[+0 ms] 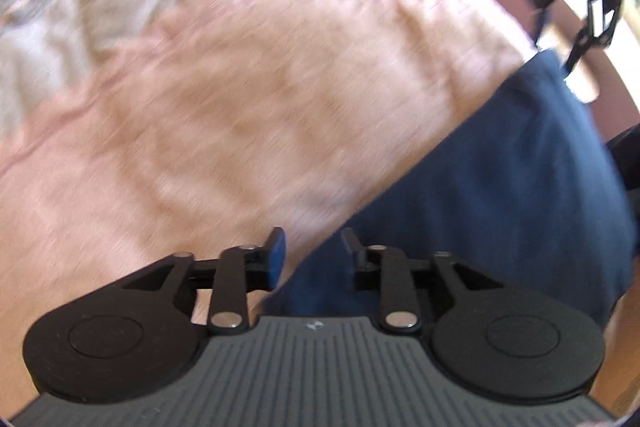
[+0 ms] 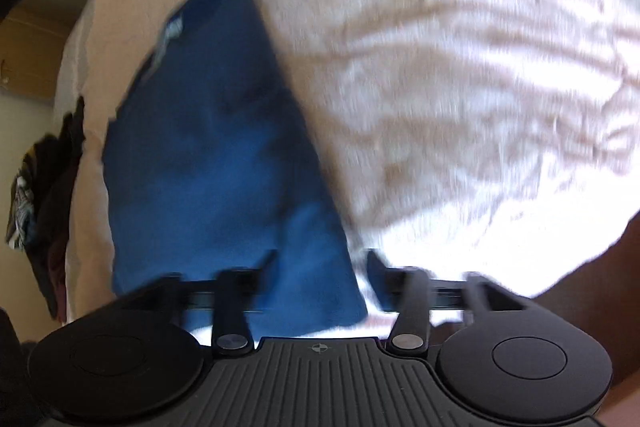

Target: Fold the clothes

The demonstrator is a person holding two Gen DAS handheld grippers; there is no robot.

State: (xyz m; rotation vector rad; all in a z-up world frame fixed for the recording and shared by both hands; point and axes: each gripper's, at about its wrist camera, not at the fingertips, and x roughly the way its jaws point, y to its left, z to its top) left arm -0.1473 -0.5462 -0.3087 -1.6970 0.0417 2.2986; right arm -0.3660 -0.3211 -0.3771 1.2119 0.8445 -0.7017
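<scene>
Both views are motion-blurred. The left gripper (image 1: 310, 255) and right gripper (image 2: 322, 277) are released above the blue garment (image 2: 224, 163), its near end cut off by them.

The cloth (image 2: 224, 163) is dark blue. The blanket (image 1: 224, 99) under it is pink, maybe with pale stripes, but it is blurry. The left gripper (image 1: 312, 255) is black with a blue pad.

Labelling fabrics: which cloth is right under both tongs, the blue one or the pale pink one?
The blue garment, dark and narrow, lies under both tongs; the pale pink spread surrounds it, fuzzy and wide.
</scene>
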